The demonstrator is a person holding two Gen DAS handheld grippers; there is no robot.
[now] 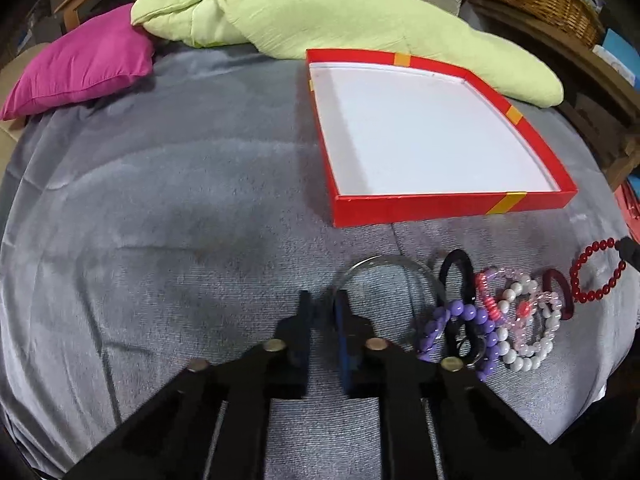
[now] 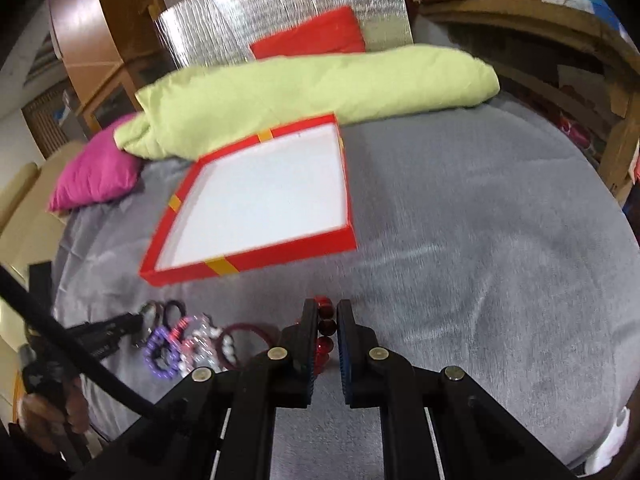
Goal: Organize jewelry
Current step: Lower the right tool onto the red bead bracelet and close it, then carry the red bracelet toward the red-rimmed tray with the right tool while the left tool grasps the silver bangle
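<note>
Nearest in the right wrist view, the right gripper (image 2: 324, 312) is clamped on the red bead bracelet (image 2: 325, 326), whose beads sit in a short row between its two fingers; in the left wrist view that same bracelet (image 1: 596, 272) hangs as a loop from the gripper tip at the far right edge, seemingly just lifted off the grey blanket (image 1: 180, 200). The left gripper (image 1: 322, 300) has its fingers drawn close together at the near rim of the clear bangle (image 1: 394, 266); they look pinched on it, though the glassy rim is hard to make out between the pads. Just beside them lies the rest of the pile, tangled and touching: a black ring (image 1: 456, 272), a purple bead bracelet (image 1: 460, 324), a pink bracelet (image 1: 496, 296), a white bead bracelet (image 1: 524, 340) and a dark red bangle (image 1: 560, 292). Farther off sits the red box (image 1: 420, 203), its white floor bare. Beyond it lie a green quilt (image 1: 340, 12) and a pink pillow (image 1: 80, 64). So the sorting has barely begun, by my reading: nothing is in the box yet, two pieces are in hand, and at least five still wait on the blanket.
</note>
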